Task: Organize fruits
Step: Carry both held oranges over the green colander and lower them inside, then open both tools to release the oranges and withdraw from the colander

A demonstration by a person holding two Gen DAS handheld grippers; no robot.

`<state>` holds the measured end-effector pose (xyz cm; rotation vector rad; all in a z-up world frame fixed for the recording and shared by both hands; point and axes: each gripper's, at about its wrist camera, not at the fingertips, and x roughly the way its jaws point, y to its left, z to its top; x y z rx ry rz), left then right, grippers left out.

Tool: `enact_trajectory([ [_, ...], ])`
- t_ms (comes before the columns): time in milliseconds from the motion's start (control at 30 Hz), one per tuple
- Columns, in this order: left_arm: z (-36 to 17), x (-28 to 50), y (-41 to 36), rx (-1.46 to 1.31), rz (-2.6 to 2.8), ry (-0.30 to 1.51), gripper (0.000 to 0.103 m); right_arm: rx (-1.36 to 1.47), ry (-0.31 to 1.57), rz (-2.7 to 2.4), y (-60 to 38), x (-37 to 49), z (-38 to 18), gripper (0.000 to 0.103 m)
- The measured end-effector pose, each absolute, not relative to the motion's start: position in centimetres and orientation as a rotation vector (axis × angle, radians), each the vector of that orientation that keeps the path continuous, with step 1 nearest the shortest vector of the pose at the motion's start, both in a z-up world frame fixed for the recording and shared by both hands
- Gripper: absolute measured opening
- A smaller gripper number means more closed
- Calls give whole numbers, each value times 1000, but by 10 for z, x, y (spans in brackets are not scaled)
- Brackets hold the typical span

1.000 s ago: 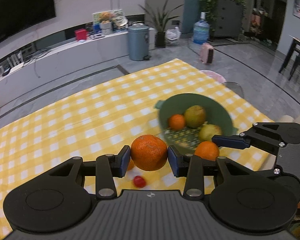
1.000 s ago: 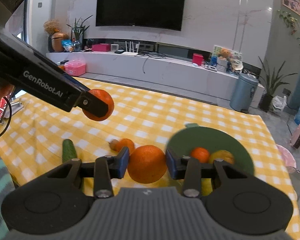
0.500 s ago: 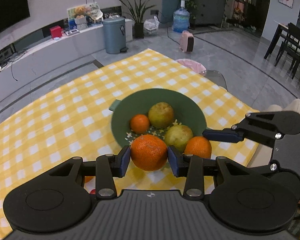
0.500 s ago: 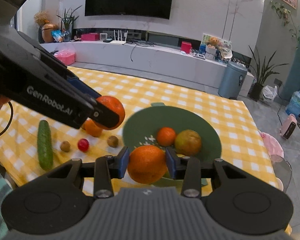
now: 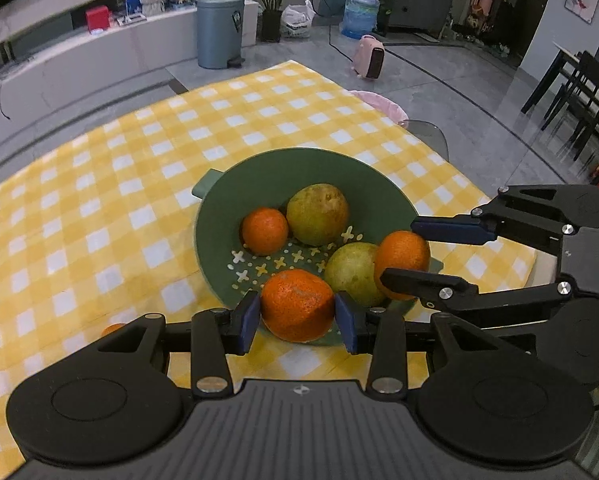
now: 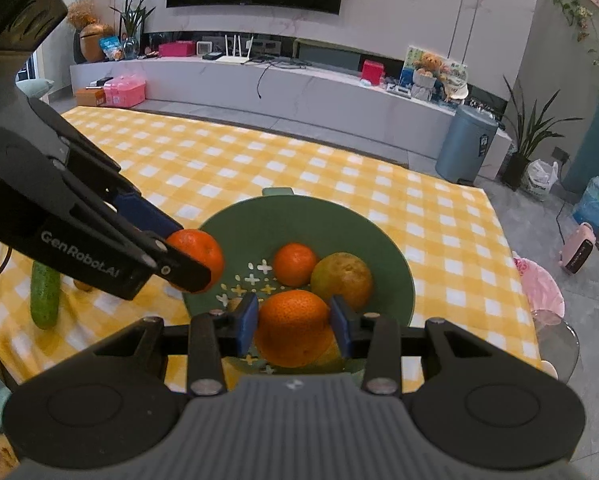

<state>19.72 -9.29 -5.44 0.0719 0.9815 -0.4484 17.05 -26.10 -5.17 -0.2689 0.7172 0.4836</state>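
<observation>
Over the last second both hands have carried their fruit in across the checked tabletop (image 5: 99, 200), and the green colander bowl (image 5: 299, 168), which a moment ago lay ahead at about 1 o'clock in the left wrist view, now sits directly under both loads. That suggests the carry is nearly over and only lowering and release remain.

The left gripper (image 5: 297, 316) has tipped steeply downward; its fingers (image 5: 246, 322) are clamped on an orange (image 5: 297, 304) that hangs over the bowl's near rim at 6 o'clock. Inside the bowl lie a small orange (image 5: 264, 230) and two greenish pears (image 5: 317, 214).

The right gripper (image 6: 293, 322) slants down less steeply, its fingers (image 6: 341, 326) pressed on a second orange (image 6: 293, 326) over the bowl's near right side. A cucumber (image 6: 44, 296) lies on the cloth at 9 o'clock, outside the bowl.
</observation>
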Motion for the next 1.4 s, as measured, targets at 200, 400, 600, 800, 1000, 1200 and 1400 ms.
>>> enact_trajectory([
  [200, -64, 214, -96, 51, -457, 1005, 46, -252, 761, 498, -260, 192, -64, 37],
  [400, -75, 233, -99, -14, -445, 1037, 46, -250, 752, 522, -259, 206, -64, 36],
  [600, -88, 252, -101, -6, -392, 1078, 46, -262, 745, 526, -255, 215, -67, 36],
  [800, -101, 268, -104, 35, -348, 1152, 46, -251, 738, 492, -258, 224, -70, 35],
  [1000, -107, 268, -113, 90, -368, 1157, 47, -250, 741, 493, -260, 227, -70, 35],
  [1200, -102, 266, -104, 30, -377, 1153, 54, -233, 749, 494, -260, 227, -70, 35],
  [1400, -76, 252, -83, -45, -368, 1080, 59, -199, 756, 490, -258, 230, -68, 34],
])
